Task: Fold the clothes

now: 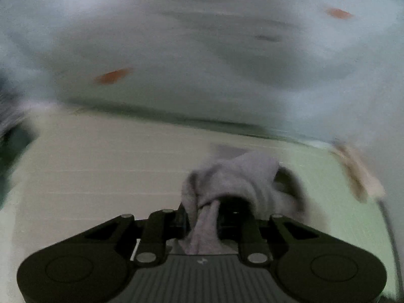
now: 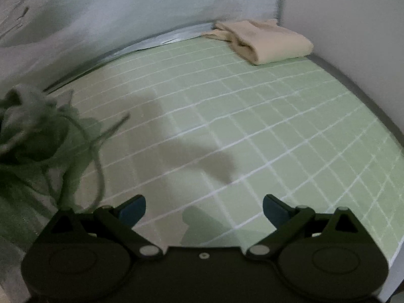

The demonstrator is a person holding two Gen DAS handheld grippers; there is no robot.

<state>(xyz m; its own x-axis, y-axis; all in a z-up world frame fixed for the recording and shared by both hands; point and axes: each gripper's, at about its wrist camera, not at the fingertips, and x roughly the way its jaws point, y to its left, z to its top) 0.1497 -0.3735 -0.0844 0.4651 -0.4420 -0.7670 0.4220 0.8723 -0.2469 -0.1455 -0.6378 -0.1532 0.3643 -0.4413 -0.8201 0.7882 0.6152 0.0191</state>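
Note:
My left gripper point(image 1: 203, 218) is shut on a bunch of grey cloth point(image 1: 234, 176), which hangs bundled over its fingers above the green mat point(image 1: 101, 164); this view is blurred by motion. In the right wrist view the same crumpled grey garment point(image 2: 32, 136), with loose drawstrings trailing from it, sits at the left edge. My right gripper point(image 2: 204, 208) stands open over the gridded green mat point(image 2: 252, 116), with nothing between its blue pads point(image 2: 133, 209).
A folded beige garment point(image 2: 265, 40) lies at the mat's far right corner against the pale wall point(image 2: 341, 25); it shows blurred as a beige garment point(image 1: 353, 171) in the left view. A light backdrop point(image 2: 126, 12) with an orange mark runs along the mat's far edge.

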